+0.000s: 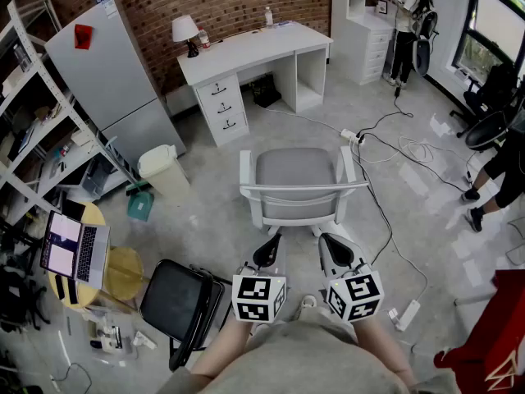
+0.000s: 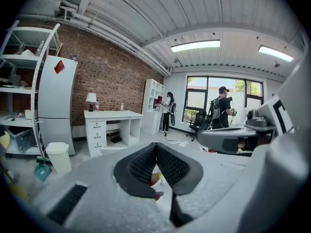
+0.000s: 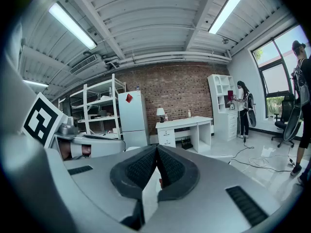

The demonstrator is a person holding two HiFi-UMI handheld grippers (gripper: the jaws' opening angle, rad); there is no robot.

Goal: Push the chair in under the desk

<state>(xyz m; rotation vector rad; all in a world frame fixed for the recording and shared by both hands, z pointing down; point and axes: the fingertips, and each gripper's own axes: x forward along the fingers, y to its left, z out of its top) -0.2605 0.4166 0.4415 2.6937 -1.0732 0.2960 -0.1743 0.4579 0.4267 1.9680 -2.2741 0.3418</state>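
Floor (image 1: 205,216): chair (image 1: 297,175) seemingly just beyond hand-held grippers (image 1: 268,251) (image 1: 331,249)

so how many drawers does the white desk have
3, stacked in the left pedestal of the desk: top drawer, middle drawer, bottom drawer. None show on its right side, though the head view may hide some there.
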